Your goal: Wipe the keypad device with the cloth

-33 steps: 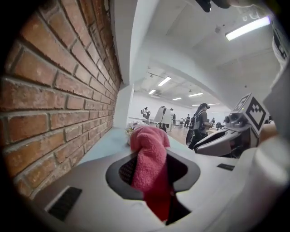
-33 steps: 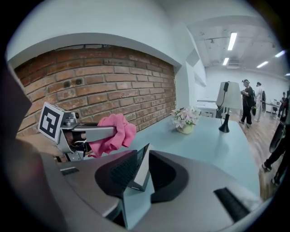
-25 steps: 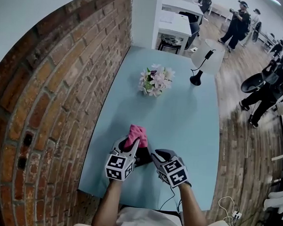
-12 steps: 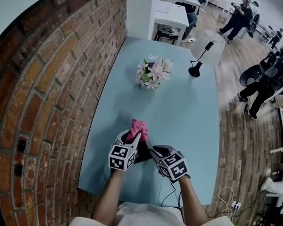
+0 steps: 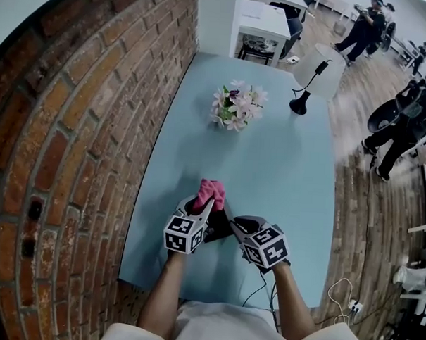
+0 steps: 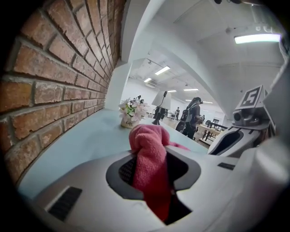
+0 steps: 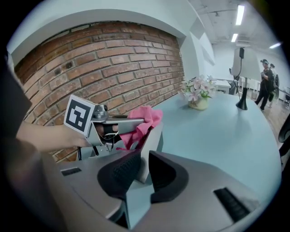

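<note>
In the head view, the left gripper (image 5: 205,210) and right gripper (image 5: 232,228) sit side by side at the near end of a light-blue table (image 5: 283,176). The pink cloth (image 5: 211,193) sticks out of the left one, and the dark keypad device (image 5: 217,231) is between the two. A brick wall (image 5: 81,125) runs along the table's left edge. Farther up stand a flower pot (image 5: 235,107) and a desk lamp (image 5: 313,80), well apart from the grippers, with people (image 5: 400,124) on the floor beyond.

In the left gripper view, the jaws are clamped on the pink cloth (image 6: 146,149), which bunches up above them and blocks part of the table. The right gripper (image 6: 247,118) is just beside it, and the flower pot (image 6: 130,114) and desk lamp (image 6: 159,103) are far ahead.

In the right gripper view, the right gripper (image 7: 144,170) has its pads closed on a grey upright slab – the keypad device (image 7: 152,142). Just behind it the left gripper (image 7: 136,121) holds the pink cloth (image 7: 146,118) at the slab's top edge, in front of the brick wall (image 7: 113,63).
</note>
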`<state>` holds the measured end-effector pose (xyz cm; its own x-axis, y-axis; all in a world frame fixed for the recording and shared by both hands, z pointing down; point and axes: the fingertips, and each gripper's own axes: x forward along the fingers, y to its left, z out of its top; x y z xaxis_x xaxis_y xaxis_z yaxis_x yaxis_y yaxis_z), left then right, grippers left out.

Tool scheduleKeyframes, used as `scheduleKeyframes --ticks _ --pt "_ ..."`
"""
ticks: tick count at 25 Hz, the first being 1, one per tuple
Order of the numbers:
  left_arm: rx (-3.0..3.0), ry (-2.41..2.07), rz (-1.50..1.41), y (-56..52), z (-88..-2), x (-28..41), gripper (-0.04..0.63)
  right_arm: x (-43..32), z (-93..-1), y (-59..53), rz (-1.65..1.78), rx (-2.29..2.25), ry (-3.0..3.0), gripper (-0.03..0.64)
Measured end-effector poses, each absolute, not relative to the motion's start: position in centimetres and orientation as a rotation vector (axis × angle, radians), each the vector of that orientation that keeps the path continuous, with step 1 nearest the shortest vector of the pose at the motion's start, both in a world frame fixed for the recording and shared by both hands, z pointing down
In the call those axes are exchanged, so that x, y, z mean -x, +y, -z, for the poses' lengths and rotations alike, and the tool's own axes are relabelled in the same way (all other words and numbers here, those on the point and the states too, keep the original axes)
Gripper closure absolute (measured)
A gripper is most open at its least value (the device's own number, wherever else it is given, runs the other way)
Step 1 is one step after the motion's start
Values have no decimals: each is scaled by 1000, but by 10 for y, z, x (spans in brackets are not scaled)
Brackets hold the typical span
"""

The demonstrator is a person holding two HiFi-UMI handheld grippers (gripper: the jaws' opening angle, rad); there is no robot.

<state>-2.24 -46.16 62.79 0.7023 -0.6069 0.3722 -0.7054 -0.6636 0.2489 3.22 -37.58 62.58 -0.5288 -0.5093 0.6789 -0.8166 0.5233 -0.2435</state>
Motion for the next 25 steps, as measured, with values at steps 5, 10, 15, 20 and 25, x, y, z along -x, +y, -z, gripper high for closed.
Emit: scheduleKeyframes --ticks 5,10,15,20,25 --pt "-2473 -1021 -398 -458 -640 32 457 -33 -627 -375 -763 -1082 -2225 552" --pt "-2437 -1042 -445 -454 -653 45 457 -33 -626 -375 -787 -1075 -2231 553" --pt "-2389 -1067 -483 -450 -668 61 457 -33 -626 -375 -777 -1097 -2226 553" --pt "-2369 -1081 -494 -450 -677 67 457 -34 -627 -376 -810 -1102 -2240 552" --pt "-2366 -1102 -553 -448 -687 76 457 -34 -628 -377 -797 -1102 -2239 552"
